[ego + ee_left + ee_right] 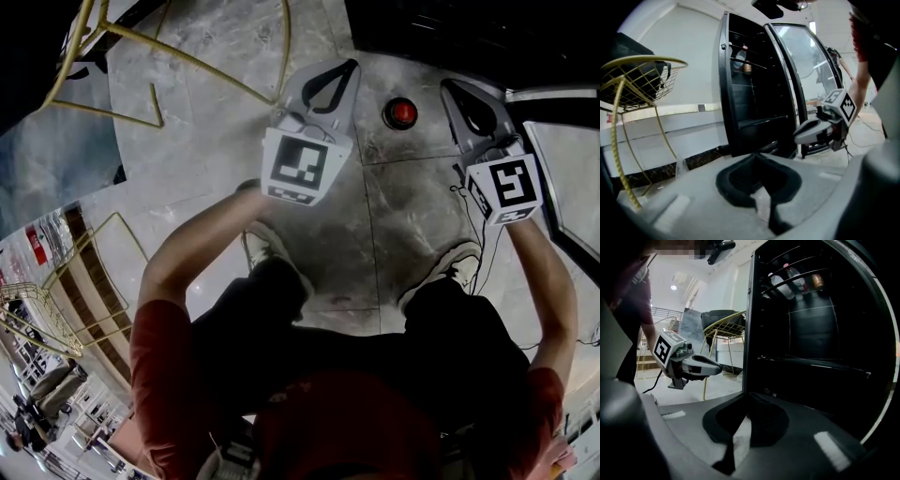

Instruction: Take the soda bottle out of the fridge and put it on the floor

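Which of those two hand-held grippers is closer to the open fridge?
Right. The right gripper sits just before the fridge opening; the left gripper is off to its left, farther out over the floor.

Gold wire chair [656, 58] stands at left, a dark bag [642, 70] in its seat basket. Behind it is a white wall [689, 61] with dark marbled skirting [701, 159]. Head view: second gold wire frame [66, 300] at lower left; thin black cable [485, 246] runs just beside a pale shoe [459, 265].
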{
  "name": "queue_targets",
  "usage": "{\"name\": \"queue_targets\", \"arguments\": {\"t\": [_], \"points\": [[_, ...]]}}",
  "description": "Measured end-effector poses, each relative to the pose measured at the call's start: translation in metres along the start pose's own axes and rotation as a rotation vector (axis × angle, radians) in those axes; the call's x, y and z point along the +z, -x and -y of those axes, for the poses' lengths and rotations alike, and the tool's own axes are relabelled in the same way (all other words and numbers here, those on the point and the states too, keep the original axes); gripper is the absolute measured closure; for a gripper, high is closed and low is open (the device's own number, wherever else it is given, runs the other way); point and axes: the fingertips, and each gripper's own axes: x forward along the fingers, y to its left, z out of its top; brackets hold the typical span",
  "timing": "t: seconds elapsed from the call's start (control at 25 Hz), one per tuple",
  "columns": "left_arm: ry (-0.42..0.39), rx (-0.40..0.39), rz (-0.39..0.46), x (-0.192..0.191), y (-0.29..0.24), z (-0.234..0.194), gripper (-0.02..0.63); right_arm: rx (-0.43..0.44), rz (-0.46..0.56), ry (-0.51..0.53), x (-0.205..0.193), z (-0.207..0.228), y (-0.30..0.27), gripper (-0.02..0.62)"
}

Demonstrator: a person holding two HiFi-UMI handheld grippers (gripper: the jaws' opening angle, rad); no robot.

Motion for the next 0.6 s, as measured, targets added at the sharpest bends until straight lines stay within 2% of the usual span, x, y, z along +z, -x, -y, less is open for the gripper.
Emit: {"name": "queue_targets", "arguments": {"t": [0.6], "points": [[0.002,-0.003,-0.002,-0.0052,-0.0045,-0.0019,0.606,-0.013,-0.005,0.007,-0.0062,0.0023,-0.005,0.595]]}}
